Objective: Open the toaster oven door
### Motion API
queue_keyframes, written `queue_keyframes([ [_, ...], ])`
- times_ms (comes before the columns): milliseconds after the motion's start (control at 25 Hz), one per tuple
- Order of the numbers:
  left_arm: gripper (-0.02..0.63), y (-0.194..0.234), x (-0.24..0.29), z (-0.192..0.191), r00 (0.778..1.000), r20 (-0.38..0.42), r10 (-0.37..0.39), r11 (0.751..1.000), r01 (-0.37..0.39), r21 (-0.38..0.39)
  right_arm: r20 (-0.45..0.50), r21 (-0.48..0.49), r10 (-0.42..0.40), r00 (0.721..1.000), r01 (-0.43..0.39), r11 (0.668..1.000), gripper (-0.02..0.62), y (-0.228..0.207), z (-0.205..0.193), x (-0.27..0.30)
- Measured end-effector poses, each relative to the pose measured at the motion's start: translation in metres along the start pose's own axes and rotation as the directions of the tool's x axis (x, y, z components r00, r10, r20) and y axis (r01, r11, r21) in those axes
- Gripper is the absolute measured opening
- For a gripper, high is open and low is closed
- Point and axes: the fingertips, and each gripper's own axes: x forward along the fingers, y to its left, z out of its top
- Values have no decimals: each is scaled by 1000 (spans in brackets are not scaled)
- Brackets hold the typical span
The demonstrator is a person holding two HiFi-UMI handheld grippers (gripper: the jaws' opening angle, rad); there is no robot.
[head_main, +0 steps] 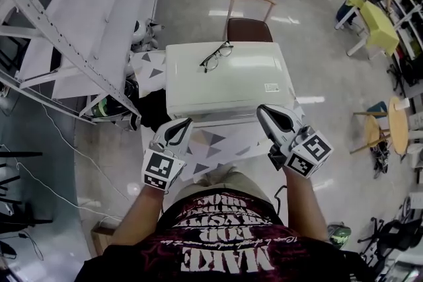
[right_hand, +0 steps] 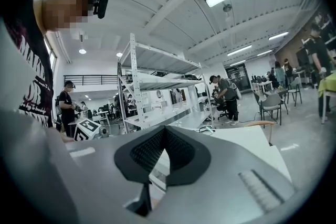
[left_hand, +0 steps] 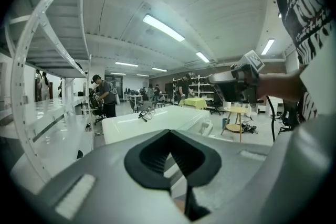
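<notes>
Hovering just short of the toaster oven, both tools are at the approach stage; nothing touches the door yet. The left gripper and the right gripper are held side by side above the patterned tablecloth, tips pointing toward the oven's near face. In each gripper view the jaws meet at their tips with nothing between them, so both are closed and empty. The oven is a pale, boxy unit sitting squarely on the table right in front of the person, with a pair of glasses lying on its flat top and a chair beyond it. Its door faces the person, but from above only the top and its front edge show, so the handle cannot be made out. The next move likely calls for lowering one gripper to the front face, parting its jaws, closing on the handle, and pulling down and outward while the oven stays put.
</notes>
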Motion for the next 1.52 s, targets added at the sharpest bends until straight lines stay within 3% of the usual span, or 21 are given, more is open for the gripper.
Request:
queue_keyframes([
  [240, 0, 3, 14, -7, 1000, -28, 6, 1000, -6, -4, -3, -12, 16, 1000, -16, 1000, 26, -13, 9, 6],
  [960, 0, 16, 41, -45, 979, -151, 140, 983, -155, -94, -45, 9, 197, 979, -196, 980, 26, -57, 17, 50],
  [1240, 0, 16, 41, -47, 976, -140, 167, 975, -184, -121, -47, 8, 229, 972, -229, 974, 26, -64, 19, 55],
  [1520, 2, 12, 45, -60, 963, -214, 162, 973, -192, -125, -31, 11, 242, 970, -241, 970, 26, -66, 23, 52],
])
